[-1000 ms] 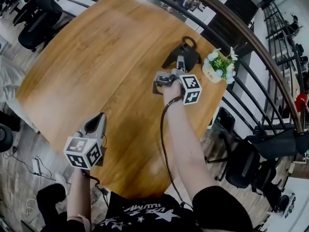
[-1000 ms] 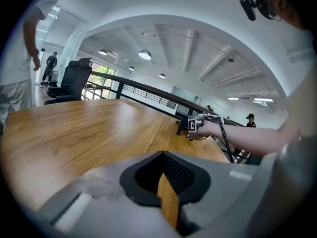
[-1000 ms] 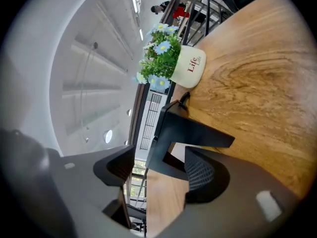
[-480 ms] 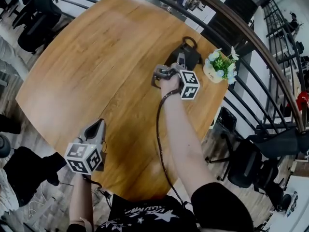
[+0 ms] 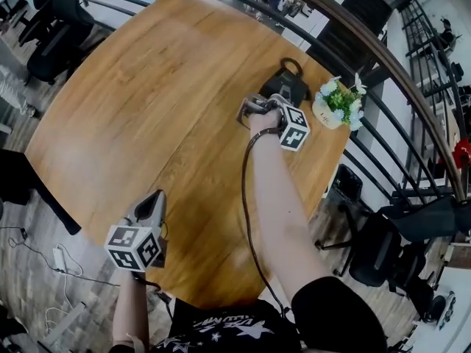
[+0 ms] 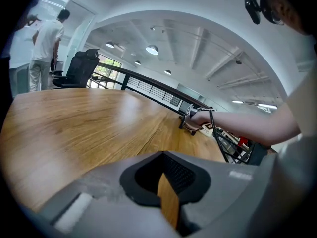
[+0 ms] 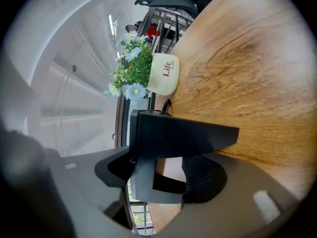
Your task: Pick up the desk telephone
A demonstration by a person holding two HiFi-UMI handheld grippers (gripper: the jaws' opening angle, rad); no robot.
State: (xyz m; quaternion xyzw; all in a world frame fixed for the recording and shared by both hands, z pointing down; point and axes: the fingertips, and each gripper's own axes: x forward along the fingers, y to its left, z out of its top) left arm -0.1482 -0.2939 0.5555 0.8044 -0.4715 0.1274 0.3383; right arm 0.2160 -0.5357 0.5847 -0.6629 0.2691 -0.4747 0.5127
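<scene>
Telephone [image 5: 285,87] on table [image 5: 147,109], flowerpot [image 5: 333,105] just right of it

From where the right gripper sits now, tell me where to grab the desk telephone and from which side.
I'd take the desk telephone across its black wedge-shaped body, coming from the near side, away from the flower pot beside it. The wedge fits between the right gripper's jaws, which straddle it and have just been closing.

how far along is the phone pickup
Done: the right tool is at the desk telephone, with part of it between the jaws. In hand: the jaws have just been closing but don't look clamped yet. Left: grip and lift; the phone rests on the table.
</scene>
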